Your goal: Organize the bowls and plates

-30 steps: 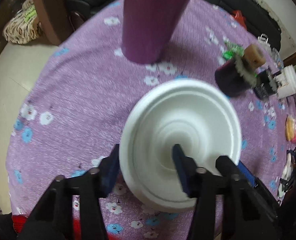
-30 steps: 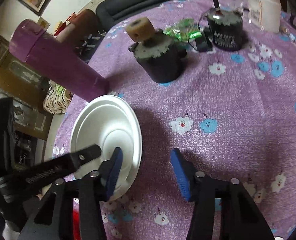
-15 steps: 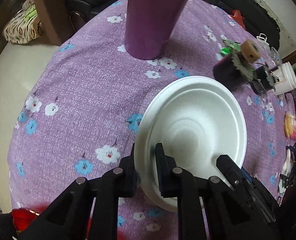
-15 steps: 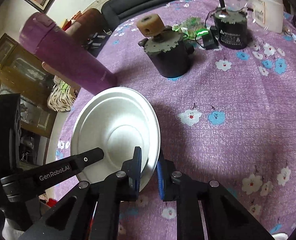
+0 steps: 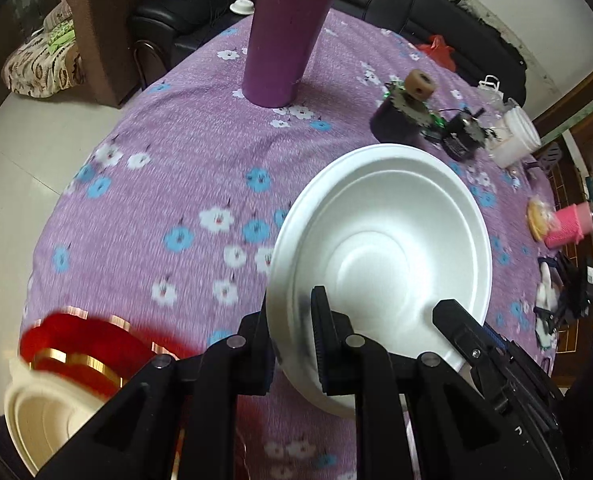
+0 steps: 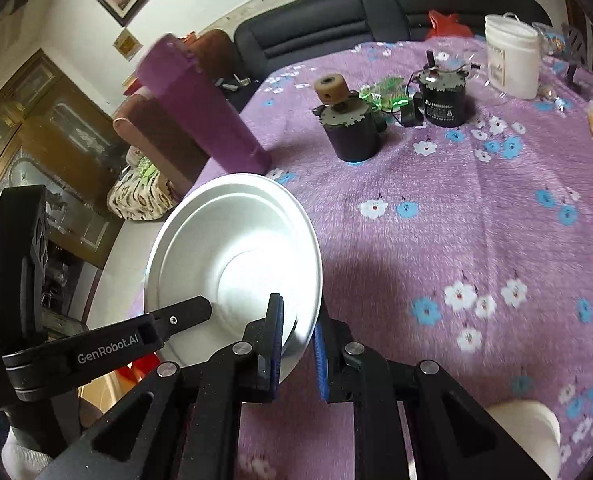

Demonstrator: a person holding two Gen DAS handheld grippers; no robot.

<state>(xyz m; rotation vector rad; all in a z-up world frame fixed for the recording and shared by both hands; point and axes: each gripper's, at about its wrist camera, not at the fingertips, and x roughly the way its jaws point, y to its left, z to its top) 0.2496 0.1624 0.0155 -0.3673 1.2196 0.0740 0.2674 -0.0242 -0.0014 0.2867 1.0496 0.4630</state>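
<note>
Pinching opposite sides of one white bowl (image 5: pixel 380 256), both grippers are clamped down to a narrow slit with only the thin rim between their blue pads. The left gripper (image 5: pixel 292 340) bites the near left edge of the rim, one finger outside and one inside the bowl, while the right gripper (image 6: pixel 298 344) holds the near right edge; each tool also pokes into the other's view as a black bar reaching over the bowl (the lettering on it is readable in the right wrist view). The bowl hangs tilted above the purple flowered tablecloth (image 5: pixel 168 168), its underside hidden, so whether it touches the cloth cannot be told. At the lower left of the left wrist view, a cream bowl (image 5: pixel 44 420) and something red with gold bands (image 5: pixel 80 344) are smeared by blur and cut off by the frame. A tall purple bottle (image 5: pixel 284 28) stands beyond, its top cropped in that view. Farther back sit two dark motors (image 6: pixel 352 128), partly tangled with wires, and a white tub (image 6: pixel 510 60). Another white rounded object (image 6: pixel 524 432) is cut off at the lower right of the right wrist view.
</note>
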